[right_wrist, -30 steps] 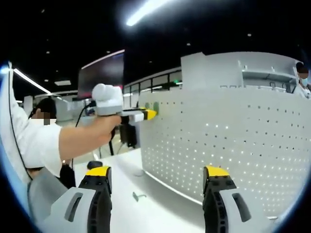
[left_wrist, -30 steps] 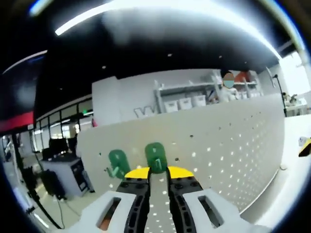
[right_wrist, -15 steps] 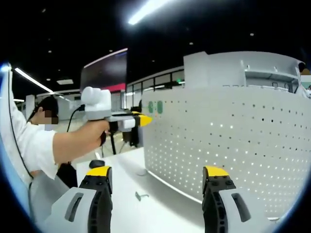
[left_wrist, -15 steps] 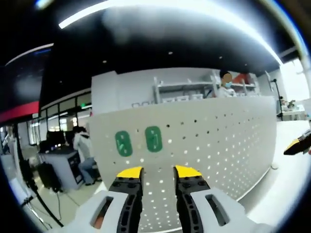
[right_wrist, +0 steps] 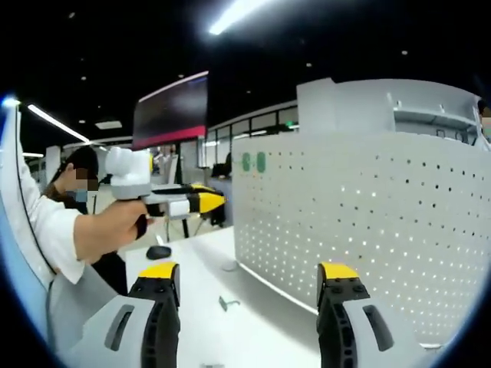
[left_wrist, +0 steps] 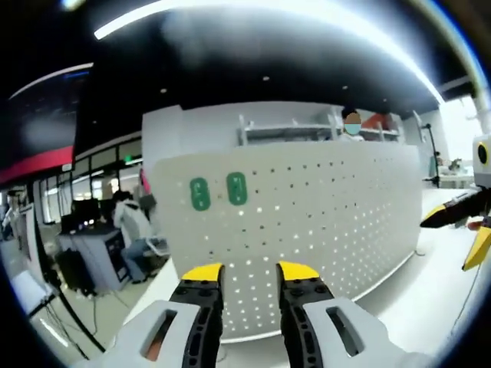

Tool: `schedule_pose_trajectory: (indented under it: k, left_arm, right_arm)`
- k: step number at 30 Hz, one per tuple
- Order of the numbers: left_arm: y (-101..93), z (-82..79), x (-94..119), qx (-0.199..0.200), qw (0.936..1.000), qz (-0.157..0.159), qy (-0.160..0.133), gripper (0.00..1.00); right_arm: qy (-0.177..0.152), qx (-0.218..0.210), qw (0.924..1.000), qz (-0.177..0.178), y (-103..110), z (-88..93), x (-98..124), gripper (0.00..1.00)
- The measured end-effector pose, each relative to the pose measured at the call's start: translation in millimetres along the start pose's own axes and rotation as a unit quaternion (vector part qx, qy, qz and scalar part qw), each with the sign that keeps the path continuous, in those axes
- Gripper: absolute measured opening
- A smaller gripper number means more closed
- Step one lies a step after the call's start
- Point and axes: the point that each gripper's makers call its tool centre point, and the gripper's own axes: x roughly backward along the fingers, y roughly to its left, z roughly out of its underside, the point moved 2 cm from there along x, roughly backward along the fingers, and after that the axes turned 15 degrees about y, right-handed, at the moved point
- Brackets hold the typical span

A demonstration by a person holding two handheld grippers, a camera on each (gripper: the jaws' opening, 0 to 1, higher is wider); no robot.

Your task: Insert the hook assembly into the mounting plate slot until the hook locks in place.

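Two green hooks (left_wrist: 218, 192) are seen mounted near the upper left corner of the white pegboard (left_wrist: 322, 222), their detail blurred. The left gripper (left_wrist: 250, 273) is held apart from them, slightly parted and empty. The right gripper (right_wrist: 245, 270) is spread wide, empty, above the white table (right_wrist: 253, 326).

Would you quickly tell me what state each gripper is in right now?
Left gripper: open, holding nothing, facing the pegboard.
Right gripper: open wide, holding nothing.
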Motion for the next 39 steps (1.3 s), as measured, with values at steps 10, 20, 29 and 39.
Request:
schedule_pose_trajectory:
  k: [10,20,29,39]
  left_arm:
    - [-7.1,19.6,23.4,-0.002,0.9999,0.009,0.013,0.28]
    - [-18.9,32.8,42.8,-0.003,0.9995,0.026,0.016,0.27]
    - [-21.9,44.3,48.8,-0.001,0.9992,0.031,0.025,0.25]
    - [-22.4,48.3,48.8,0.003,0.9989,0.034,0.031,0.23]
  right_arm:
    - [0.031,0.023,0.9985,-0.039,12.9,25.7,-8.0,0.7]
    - [0.101,0.095,0.9839,-0.113,34.6,81.7,-25.7,0.67]
    - [0.154,0.118,0.9674,-0.163,44.8,136.7,-45.3,0.62]
    - [0.198,0.129,0.9516,-0.197,49.1,174.7,-65.8,0.56]
